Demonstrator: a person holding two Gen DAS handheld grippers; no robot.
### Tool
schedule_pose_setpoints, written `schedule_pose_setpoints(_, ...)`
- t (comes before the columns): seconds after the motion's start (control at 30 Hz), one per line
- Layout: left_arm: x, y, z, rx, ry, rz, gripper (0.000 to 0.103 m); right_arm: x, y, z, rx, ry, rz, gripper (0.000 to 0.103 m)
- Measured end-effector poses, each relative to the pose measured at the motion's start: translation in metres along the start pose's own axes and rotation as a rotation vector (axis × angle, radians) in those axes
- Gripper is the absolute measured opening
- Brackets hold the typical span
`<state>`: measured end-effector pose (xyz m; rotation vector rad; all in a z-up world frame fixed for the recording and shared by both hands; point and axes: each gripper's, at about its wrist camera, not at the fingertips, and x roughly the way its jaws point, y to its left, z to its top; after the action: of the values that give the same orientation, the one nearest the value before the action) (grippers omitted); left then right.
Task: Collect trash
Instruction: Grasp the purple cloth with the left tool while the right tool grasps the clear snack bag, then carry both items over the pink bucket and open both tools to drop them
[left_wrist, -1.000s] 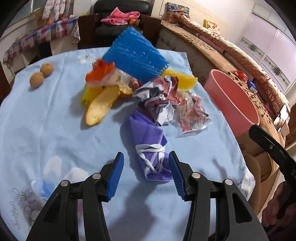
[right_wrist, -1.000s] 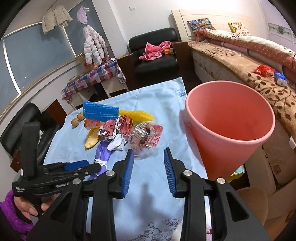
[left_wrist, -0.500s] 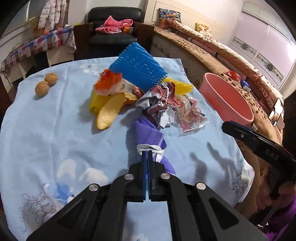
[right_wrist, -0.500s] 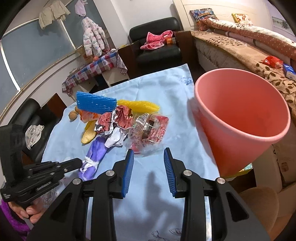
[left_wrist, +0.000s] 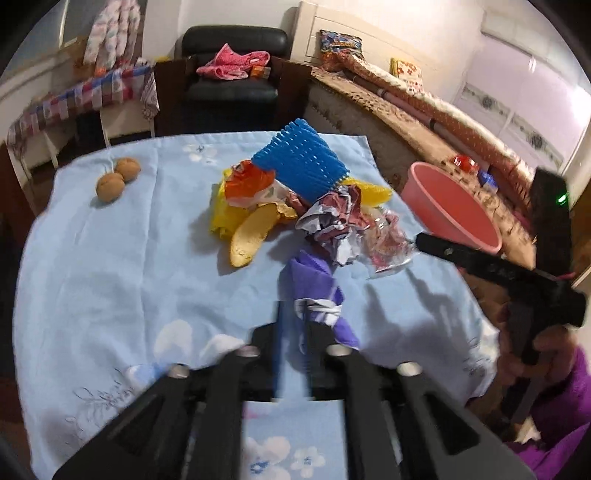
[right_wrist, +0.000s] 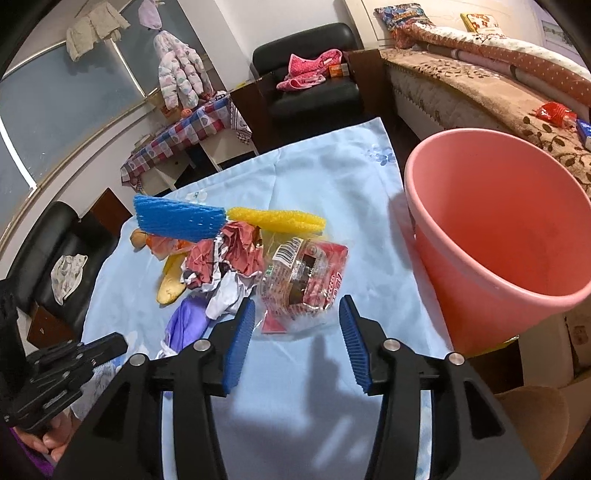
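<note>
Basically nothing collected yet, judging by the layout. Left gripper (left_wrist: 291, 354) is motion-blurred; its blue pads look nearly together at the near end of the purple cloth bundle tied with a white band (left_wrist: 314, 288), but I cannot tell whether they pinch it or have a gap. Right gripper (right_wrist: 295, 343) stands wide open, holding nothing, blue pads either side of the near edge of the clear crinkled wrapper with red print (right_wrist: 306, 273).

Pile on the light blue floral tablecloth (left_wrist: 110, 266): crumpled red-white paper wad (right_wrist: 225, 254), blue foam net sleeve (right_wrist: 177, 219), yellow foam net sleeve (right_wrist: 277, 219), yellow peel (left_wrist: 255, 234). Pink plastic bucket (right_wrist: 498, 240) sits at the table's right edge; visible interior looks empty, bottom partly out of sight.

Unclear: what lies under the pile. Two brown round items (left_wrist: 118, 175) sit well apart; trash or not, can't say.
</note>
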<state>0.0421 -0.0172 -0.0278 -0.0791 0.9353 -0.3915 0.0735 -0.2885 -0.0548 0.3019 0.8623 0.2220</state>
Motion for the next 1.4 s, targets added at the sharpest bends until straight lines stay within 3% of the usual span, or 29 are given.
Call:
schedule_pose_setpoints(0.03,0.001,-0.001,0.001,-0.011,-0.003,-0.010,0.043,0.003,0.000,0.001,0.002,0.005,-0.002,0.049)
schedule_pose_setpoints(0.07,0.002,-0.003,0.001,-0.013,-0.007,-0.012,0.046,0.006,0.001,0.002,0.004,0.010,-0.005,0.049)
schedule_pose_setpoints(0.47,0.051,-0.023,-0.005,0.002,0.123,0.010,0.046,0.029,0.002,0.001,-0.006,0.042,-0.051,0.049)
schedule_pose_setpoints(0.5,0.051,-0.022,-0.005,0.000,0.123,0.007,0.039,0.030,0.002,0.000,-0.009,0.043,-0.049,0.049)
schedule_pose_setpoints(0.6,0.048,-0.021,-0.005,0.001,0.111,0.011,0.034,0.032,0.000,-0.003,-0.001,0.050,-0.042,0.047)
schedule_pose_setpoints(0.8,0.035,-0.012,-0.008,-0.012,0.086,0.020,0.032,0.026,-0.005,-0.006,0.011,0.044,-0.012,0.030)
schedule_pose_setpoints(1.13,-0.004,-0.002,-0.010,-0.019,0.018,0.024,0.032,-0.006,0.007,-0.015,-0.052,0.000,0.021,0.029)
schedule_pose_setpoints(1.4,-0.029,-0.023,0.000,0.018,-0.060,-0.003,0.032,-0.038,0.017,-0.019,-0.094,-0.057,0.048,0.029)
